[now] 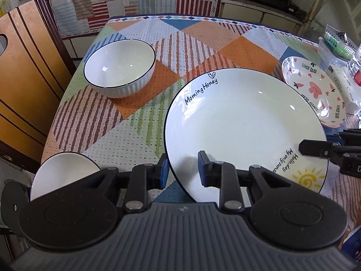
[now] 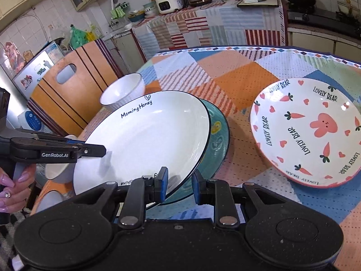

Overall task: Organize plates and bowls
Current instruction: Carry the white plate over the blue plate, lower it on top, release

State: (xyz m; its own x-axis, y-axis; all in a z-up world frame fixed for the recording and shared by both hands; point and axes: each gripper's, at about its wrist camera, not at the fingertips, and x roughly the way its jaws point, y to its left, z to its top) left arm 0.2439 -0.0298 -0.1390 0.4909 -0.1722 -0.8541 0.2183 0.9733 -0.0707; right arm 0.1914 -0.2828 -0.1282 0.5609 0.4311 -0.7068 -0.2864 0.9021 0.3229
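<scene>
Grips with the left tongs (image 1: 183, 171) the near rim of a large round white ceramic plate (image 1: 243, 122) with a thin dark blue edge, "Morning Honey" lettering and a yellow sun drawing, one blue pad on the plate's face and the other outside under the rim. Clamps the right tongs (image 2: 179, 184) on the same white plate, at about five o'clock on its rim in the right wrist view, with the left tongs at about eight o'clock there and a person's hand (image 2: 13, 187) wrapped round their handle. Holds the white plate tilted, far edge raised, over a round teal ceramic plate (image 2: 217, 140) lying on the counter (image 1: 225, 40) under a patchwork cloth of orange, blue and striped squares. Cannot tell whether the two plates touch at the near side. Shows only a crescent of the teal plate, from two to five o'clock of the white plate. Has a round white ribbed ceramic bowl (image 1: 119, 67) with a dark rim standing upright at ten o'clock of the white plate, apart from it. Has a second white bowl (image 1: 63, 174) at eight o'clock, near the counter's edge and partly hidden behind the left tongs. Has a white ceramic plate printed with a pink bunny, carrots and hearts (image 2: 311, 131) at three o'clock, just beside the teal plate.
</scene>
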